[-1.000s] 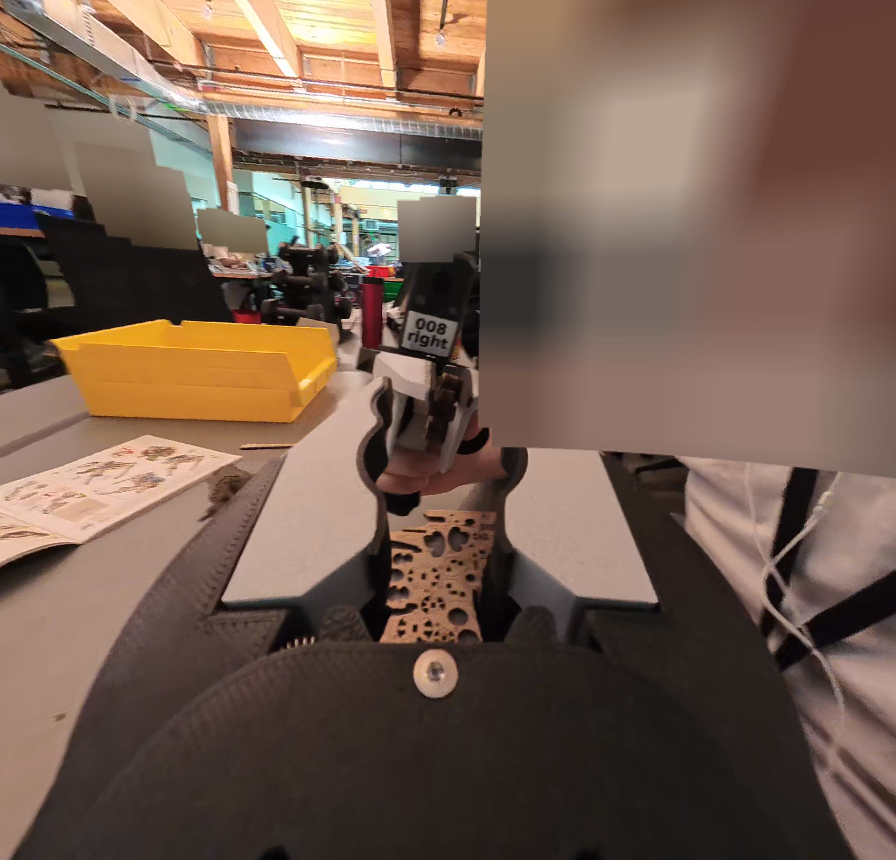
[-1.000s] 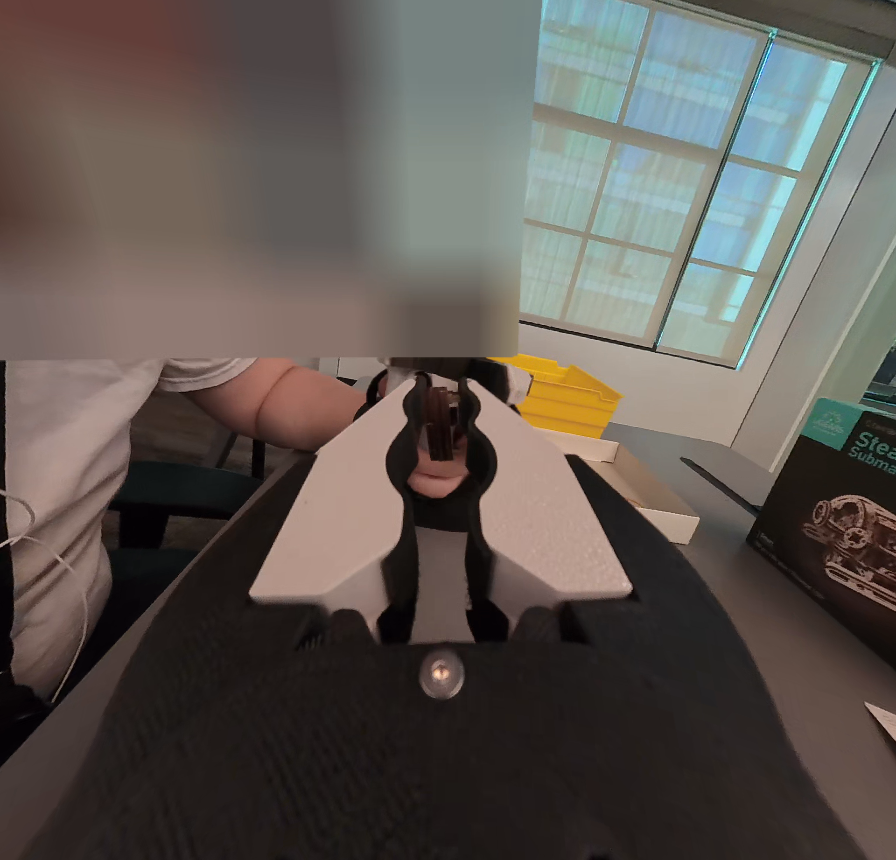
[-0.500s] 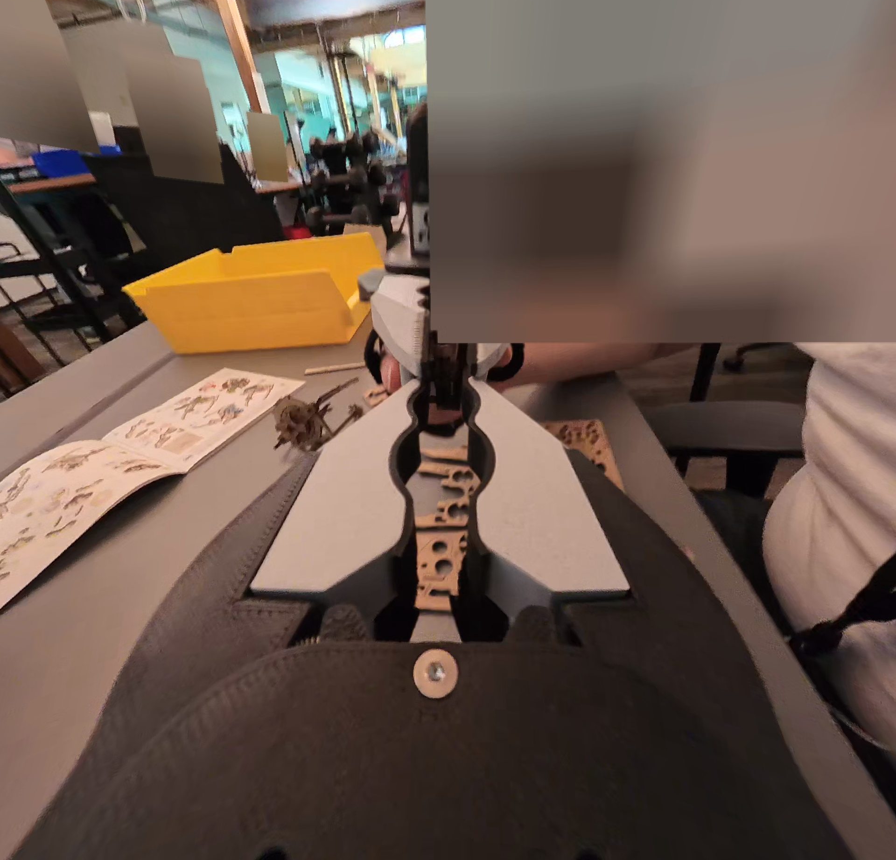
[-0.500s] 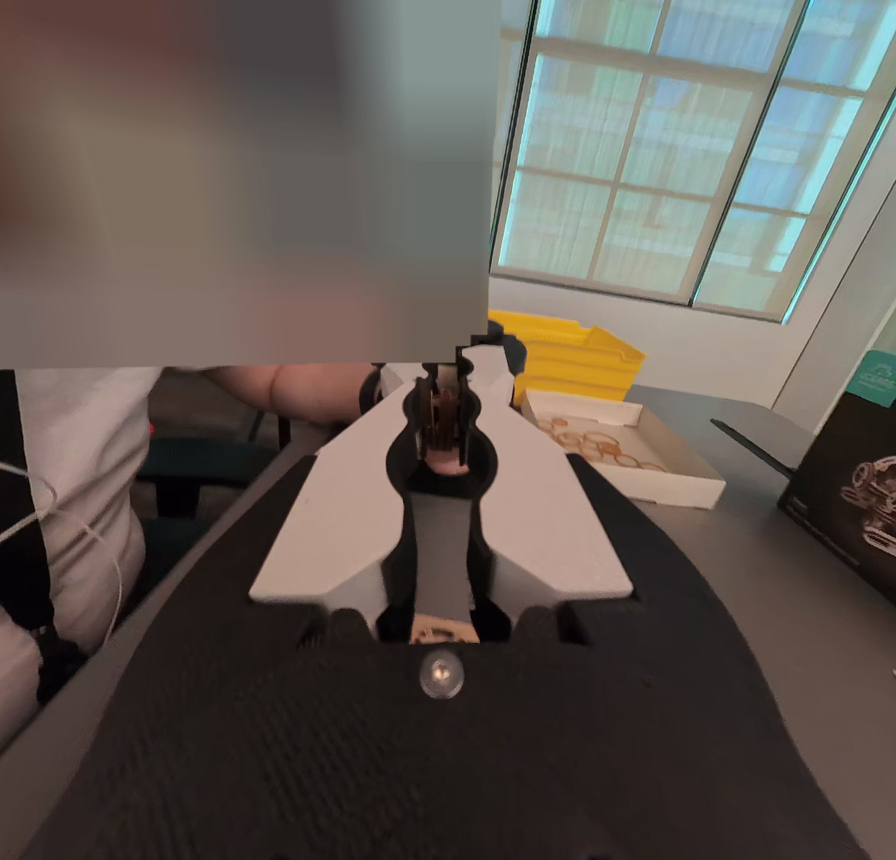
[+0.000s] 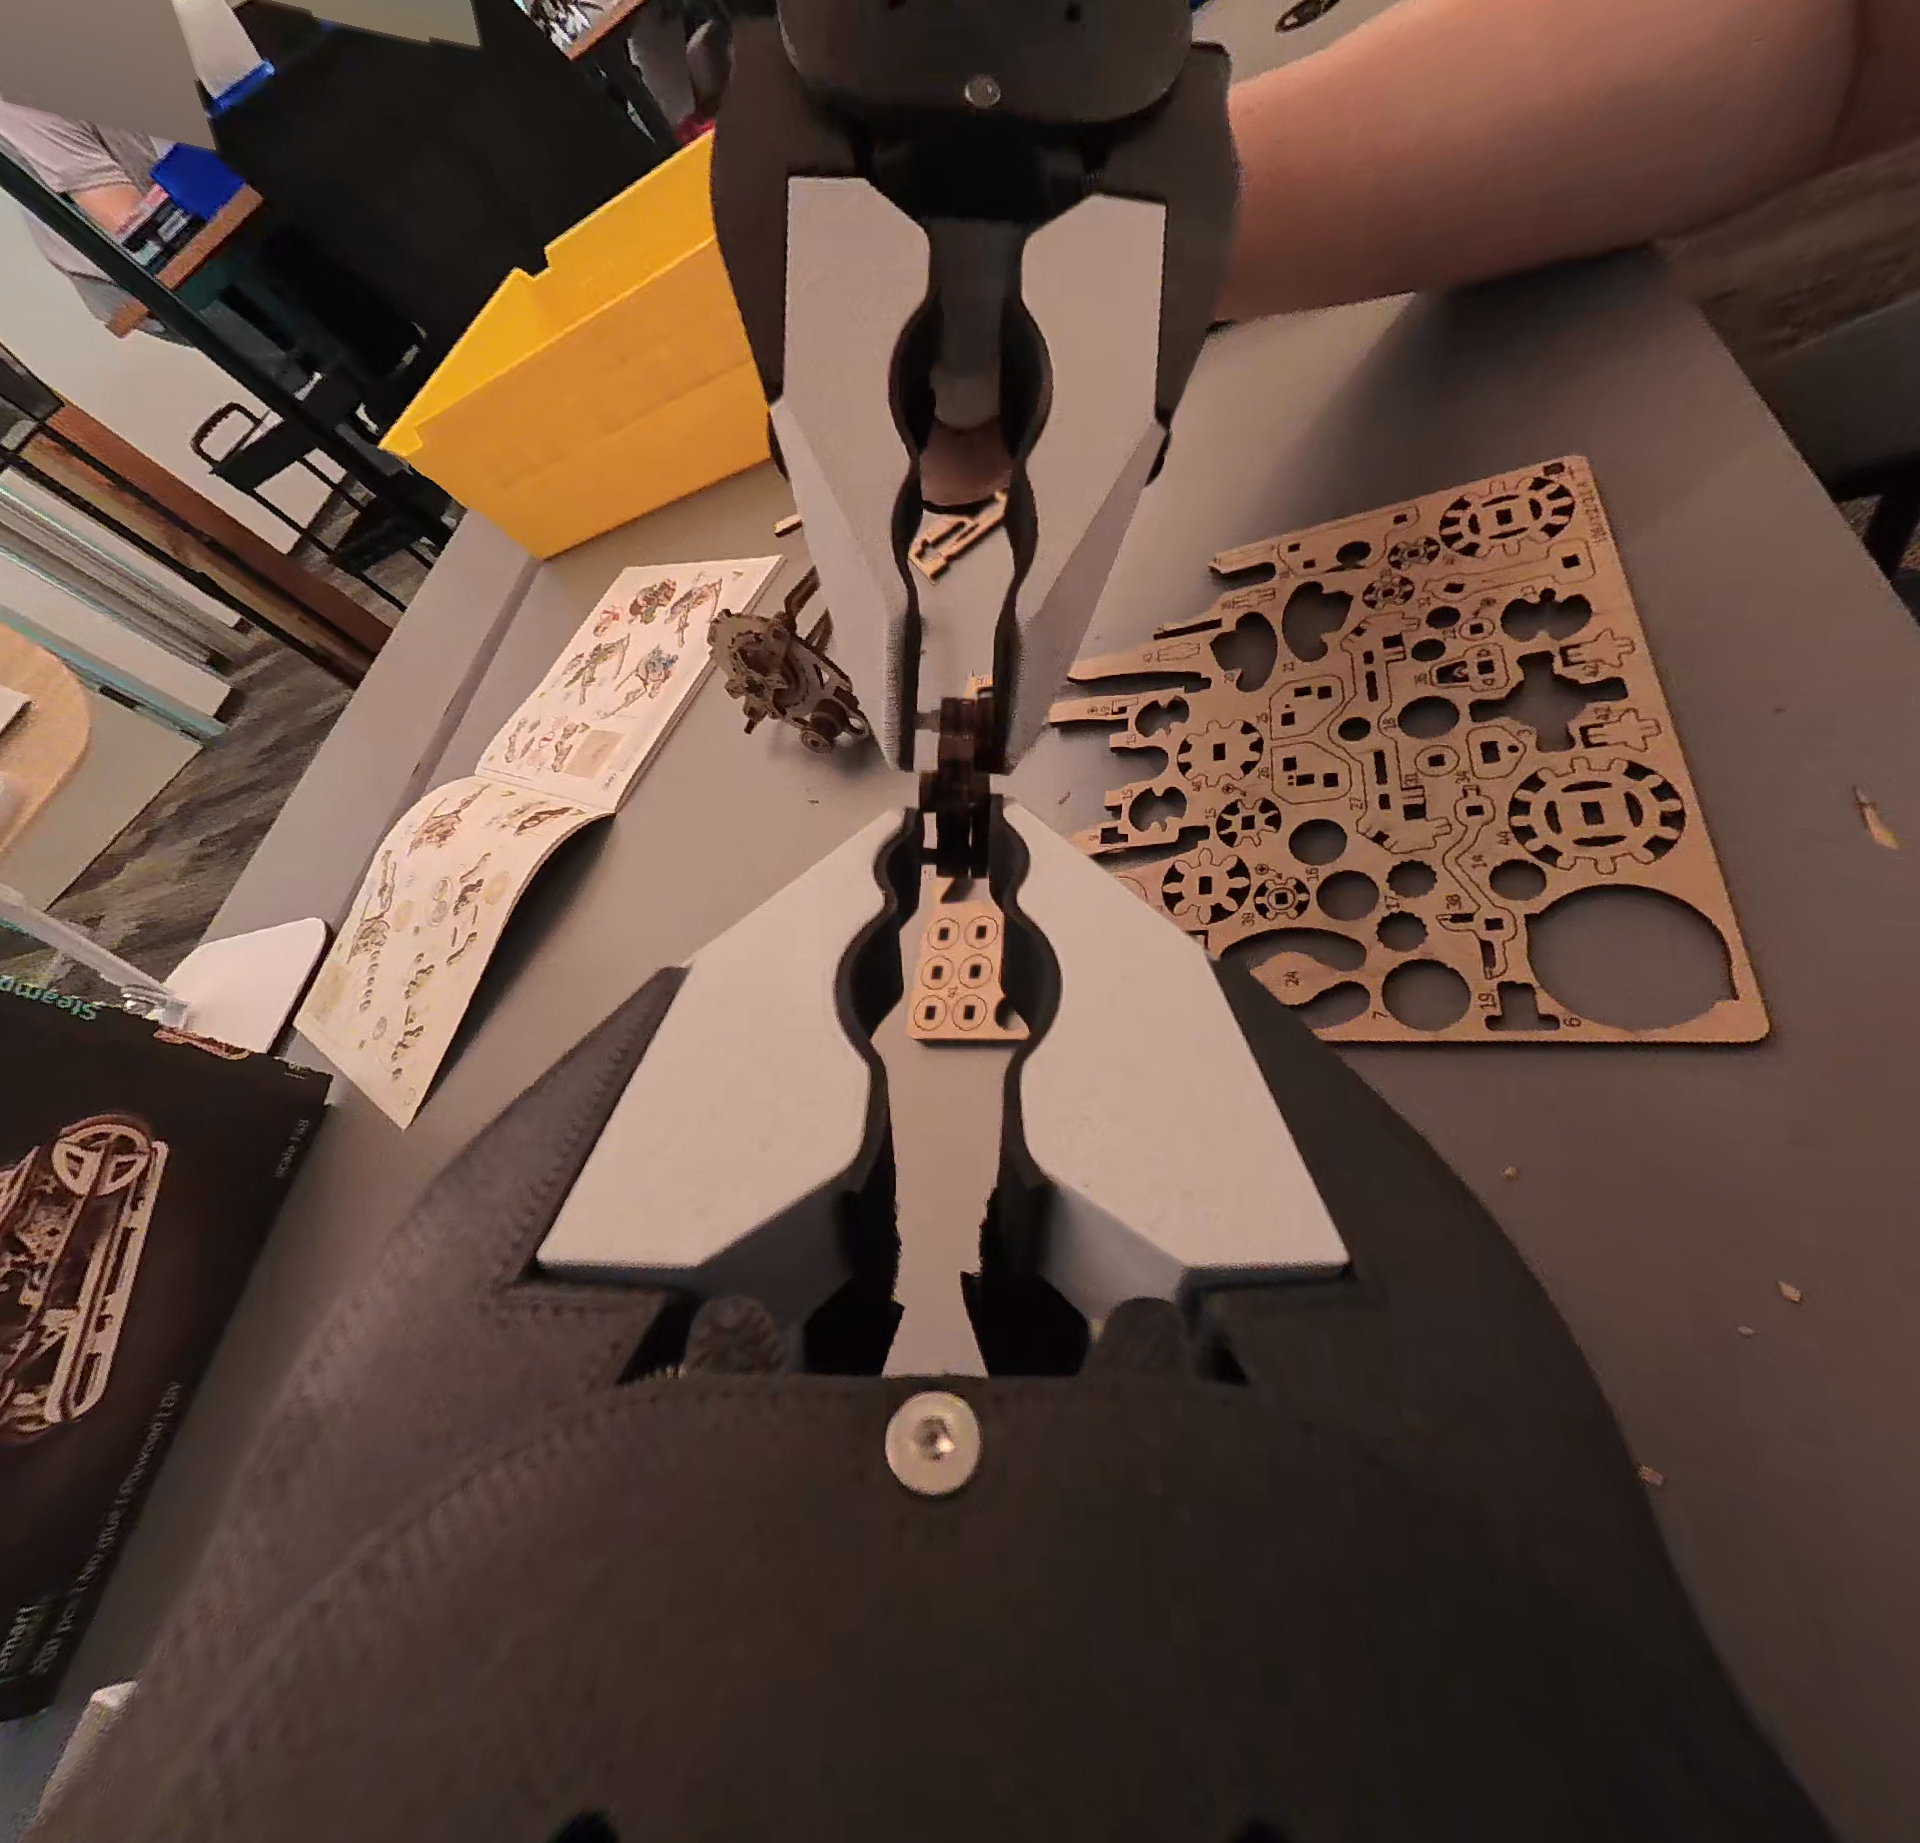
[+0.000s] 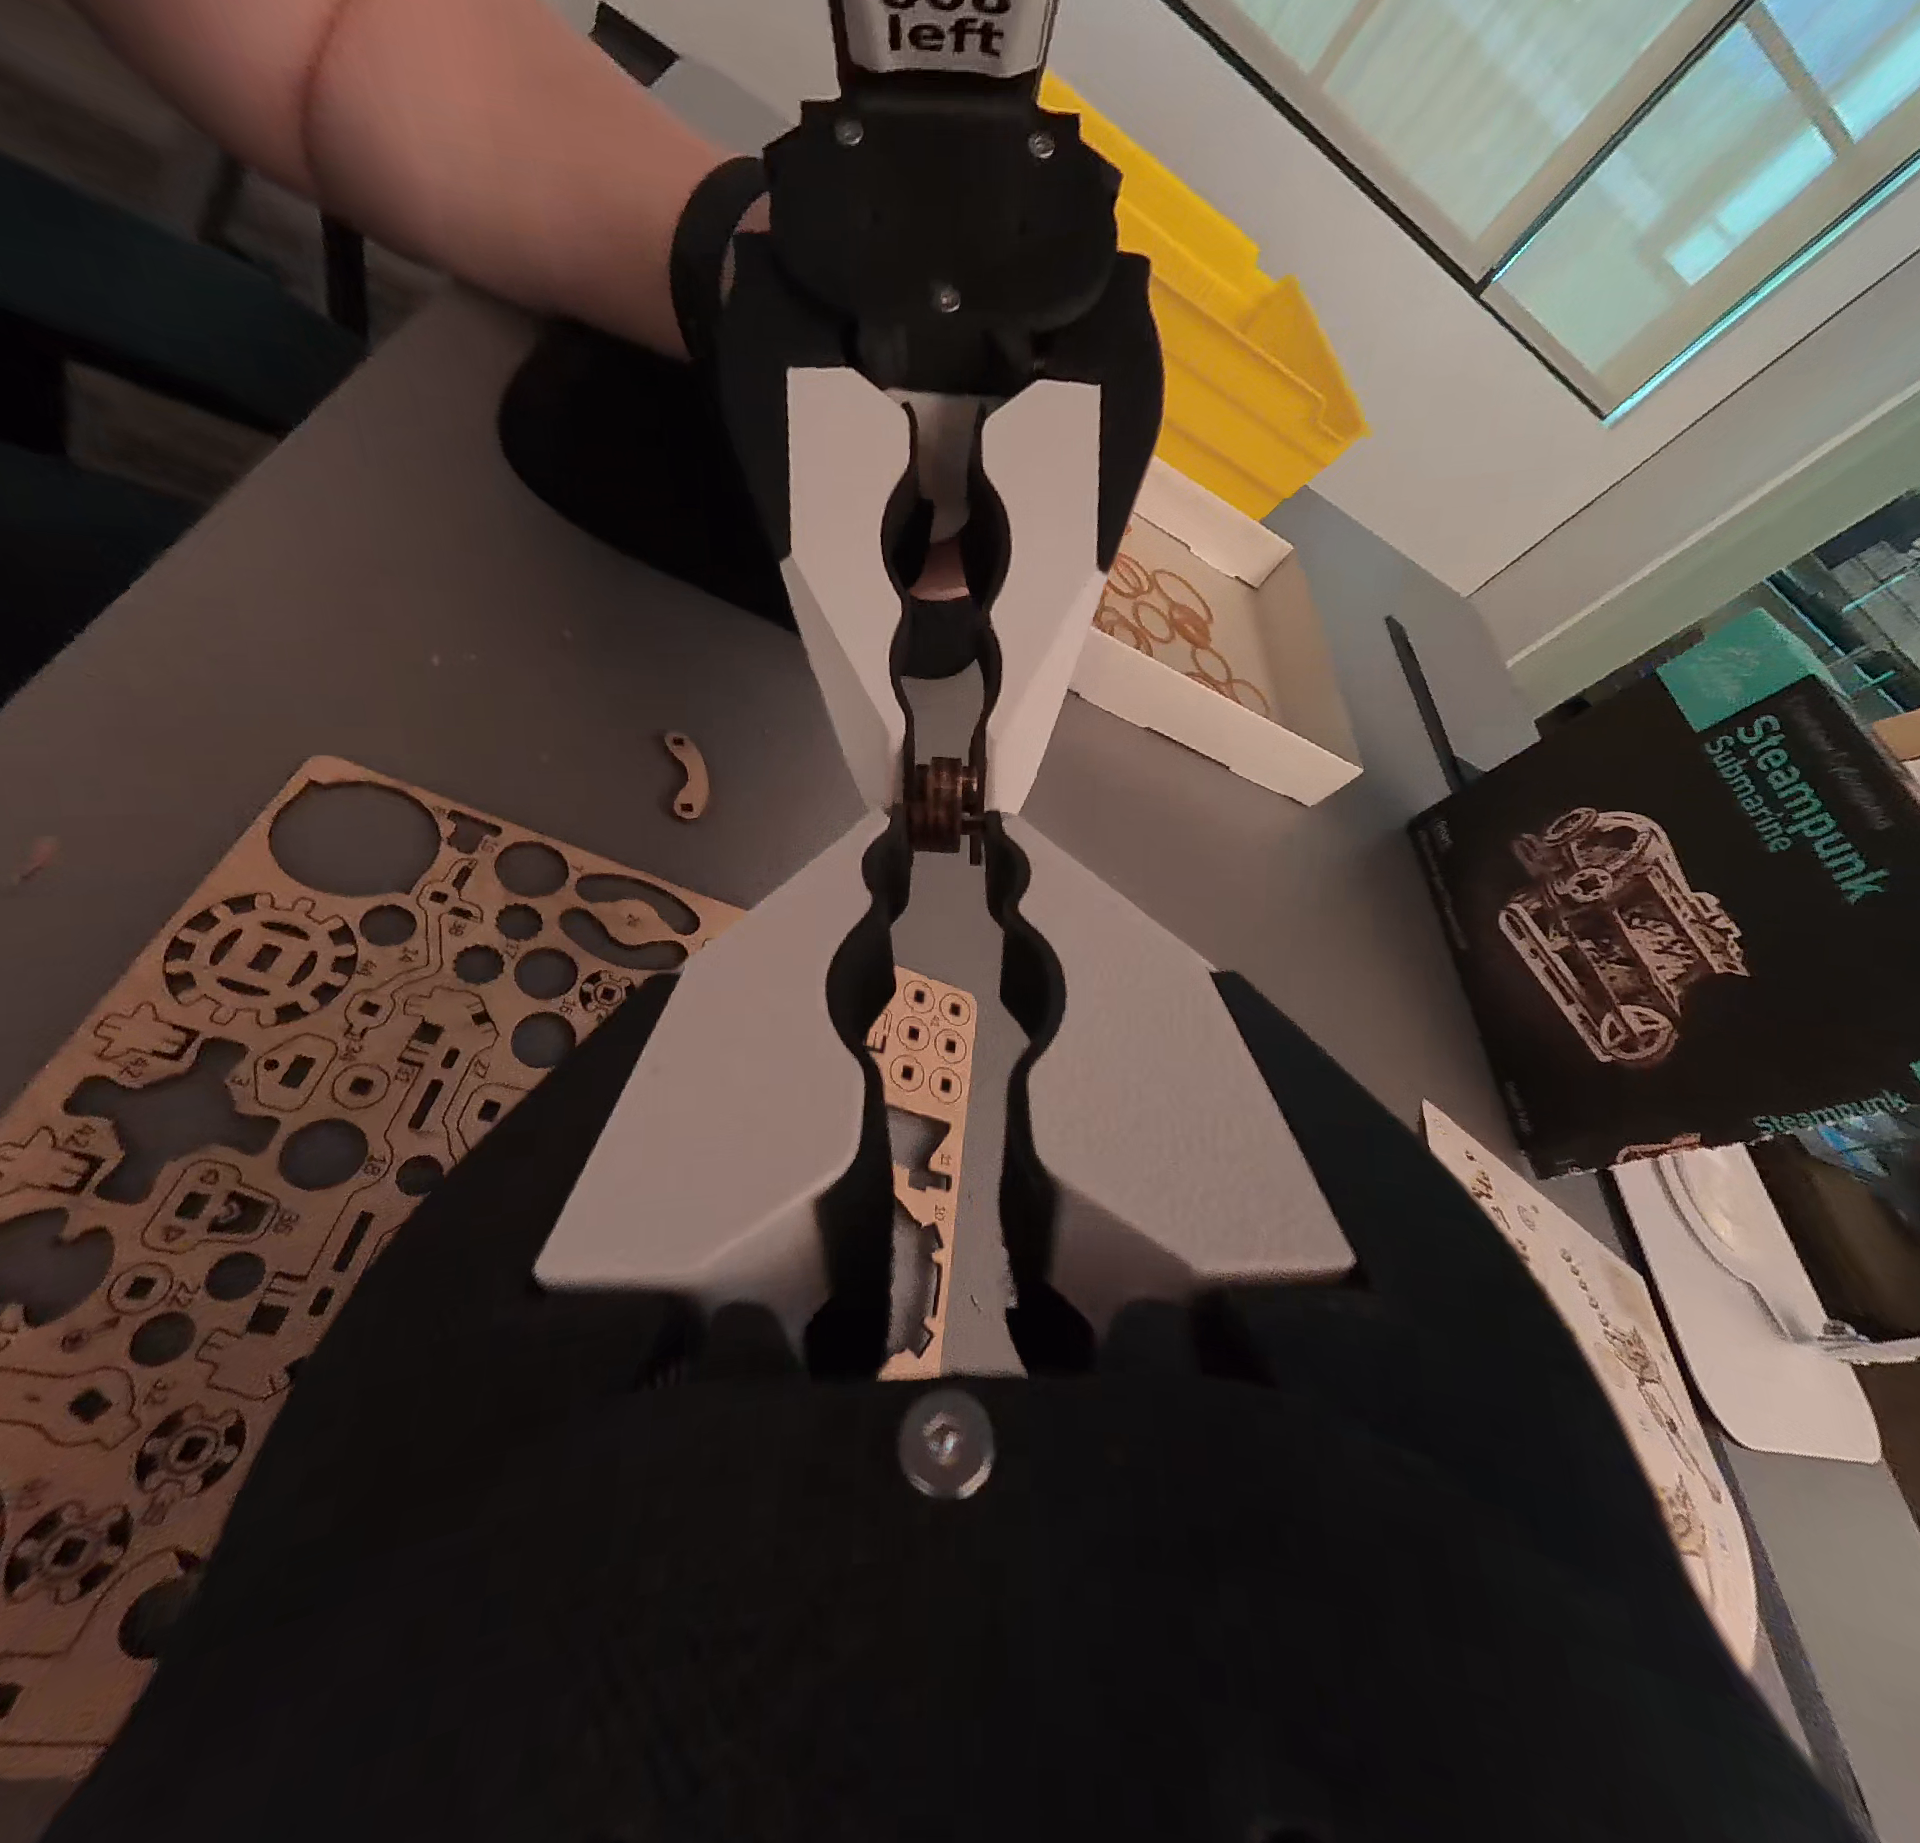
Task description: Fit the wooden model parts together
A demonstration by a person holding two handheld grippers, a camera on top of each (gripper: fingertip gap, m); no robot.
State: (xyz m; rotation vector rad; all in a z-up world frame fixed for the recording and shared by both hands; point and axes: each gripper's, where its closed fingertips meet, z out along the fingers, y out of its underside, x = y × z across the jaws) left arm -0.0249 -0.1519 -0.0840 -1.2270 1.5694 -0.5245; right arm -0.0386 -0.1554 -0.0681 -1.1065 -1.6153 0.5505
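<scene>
A small dark stack of wooden model parts (image 5: 954,787) hangs between my two grippers, which meet tip to tip above the table. My left gripper (image 5: 951,839) is shut on its near end. My right gripper (image 5: 956,725) comes from the far side and is shut on its other end. In the right wrist view the stack (image 6: 940,808) sits between my right gripper (image 6: 940,850) and my left gripper (image 6: 940,770). A small wooden plate with round holes (image 5: 956,972) lies on the table below.
A large cut-out wooden sheet (image 5: 1455,775) lies flat to the right. An open instruction booklet (image 5: 540,806) and a partly built model (image 5: 779,681) lie on the left. A yellow bin (image 5: 592,391), a white tray of rings (image 6: 1195,650) and a black product box (image 6: 1714,920) stand around. Only a small space, under 4 cm, lies between the two pairs of fingers. From either gripper's tips it is about 15 cm to the partly built model (image 5: 779,681).
My left gripper has closed from open onto the part held by my right gripper. Both grippers have tipped down from level and now point at the table.
</scene>
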